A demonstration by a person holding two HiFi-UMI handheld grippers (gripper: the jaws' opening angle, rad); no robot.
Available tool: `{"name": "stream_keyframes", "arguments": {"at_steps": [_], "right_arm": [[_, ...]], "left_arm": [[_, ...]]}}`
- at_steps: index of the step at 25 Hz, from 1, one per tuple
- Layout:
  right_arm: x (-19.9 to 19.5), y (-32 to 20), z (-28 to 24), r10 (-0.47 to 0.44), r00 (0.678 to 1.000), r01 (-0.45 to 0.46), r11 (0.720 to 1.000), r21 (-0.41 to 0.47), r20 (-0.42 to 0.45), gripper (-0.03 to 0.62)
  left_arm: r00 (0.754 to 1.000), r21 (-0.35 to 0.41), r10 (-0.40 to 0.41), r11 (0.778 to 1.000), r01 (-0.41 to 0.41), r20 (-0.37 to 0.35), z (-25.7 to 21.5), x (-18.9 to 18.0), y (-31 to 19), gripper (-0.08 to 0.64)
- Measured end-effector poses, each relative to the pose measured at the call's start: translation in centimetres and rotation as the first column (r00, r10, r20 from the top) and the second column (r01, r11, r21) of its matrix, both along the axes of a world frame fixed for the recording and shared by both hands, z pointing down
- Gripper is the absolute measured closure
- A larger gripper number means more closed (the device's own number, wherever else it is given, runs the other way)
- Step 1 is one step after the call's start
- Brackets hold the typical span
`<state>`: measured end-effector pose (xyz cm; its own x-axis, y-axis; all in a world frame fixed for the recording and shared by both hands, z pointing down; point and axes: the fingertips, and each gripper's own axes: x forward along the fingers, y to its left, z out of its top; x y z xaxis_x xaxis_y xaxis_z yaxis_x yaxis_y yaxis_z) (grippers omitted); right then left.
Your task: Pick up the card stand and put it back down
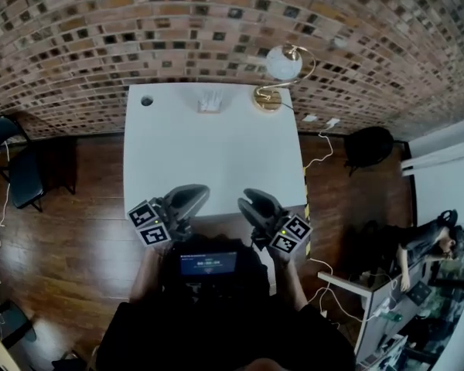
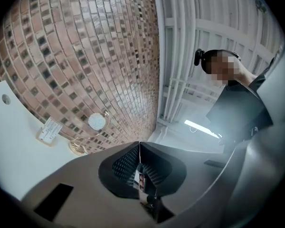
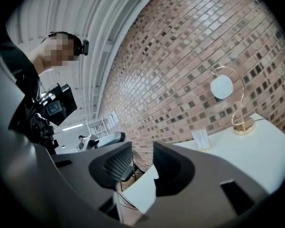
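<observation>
Well ahead of my pinched-together left gripper and half-spread, empty right gripper, I see the small clear plastic card stand upright, holding a white card.

Grey hand-held grippers carry black-and-white marker cubes.

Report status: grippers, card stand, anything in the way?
Left gripper shut, empty. Right gripper open, empty. Card stand upright at table's far edge, untouched. Gold lamp beside it, apart; nothing else in the path.

Left gripper holds its fingers pressed together; right gripper has its fingers apart, empty.
</observation>
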<state>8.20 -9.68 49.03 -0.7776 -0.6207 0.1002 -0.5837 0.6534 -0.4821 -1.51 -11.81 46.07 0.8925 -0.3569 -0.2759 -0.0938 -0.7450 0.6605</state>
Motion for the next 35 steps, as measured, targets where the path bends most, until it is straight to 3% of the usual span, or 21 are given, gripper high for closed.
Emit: {"name": "stream_keyframes", "arguments": {"at_steps": [3, 6, 9, 13, 17, 21, 24, 30, 35], "right_arm": [[-1.1, -2.2, 0.6, 0.033, 0.999, -0.034, 0.999, -0.024, -0.024, 0.437], [-1.2, -3.5, 1.7, 0.069, 0.996, -0.072, 0.996, -0.055, -0.054, 0.411], [-0.9, -4.8, 3.1, 0.069, 0.995, -0.076, 0.993, -0.089, -0.070, 0.411], [-0.1, -7.4, 4.8, 0.010, 0.994, -0.022, 0.994, -0.106, -0.112, 0.394], [1.2, -11.2, 6.8, -0.044, 0.994, 0.035, 0.994, -0.101, -0.096, 0.391], [4.3, -15.4, 9.7, -0.107, 0.985, 0.094, 0.990, -0.106, -0.132, 0.390], [6.0, -20.2, 12.3, -0.148, 0.976, 0.133, 0.986, -0.104, -0.158, 0.371], [6.7, -30.1, 19.7, -0.208, 0.945, 0.187, 0.977, -0.106, -0.251, 0.341], [4.2, -35.1, 24.4, -0.261, 0.886, 0.249, 0.965, -0.081, -0.384, 0.331]], "left_arm": [[1.000, -0.032, -0.021, 0.999, 0.021, 0.012, 1.4, -2.4, -3.0, 0.554], [0.999, -0.050, -0.042, 0.998, 0.044, 0.033, 2.6, -3.9, -5.3, 0.412], [0.997, -0.055, -0.066, 0.996, 0.069, 0.045, 3.3, -4.8, -7.0, 0.350], [0.993, -0.074, -0.098, 0.992, 0.103, 0.060, 4.0, -4.9, -8.4, 0.329], [0.982, -0.092, -0.149, 0.983, 0.161, 0.119, 5.1, -4.3, -9.5, 0.305], [0.961, -0.154, -0.237, 0.954, 0.258, 0.144, 5.5, -2.6, -10.4, 0.305], [0.939, -0.170, -0.268, 0.937, 0.306, 0.215, 5.8, -1.3, -11.3, 0.305], [0.902, -0.213, -0.332, 0.894, 0.395, 0.277, 7.1, -0.2, -12.1, 0.305], [0.907, -0.252, -0.311, 0.889, 0.383, 0.285, 8.2, 0.8, -12.3, 0.305]]}}
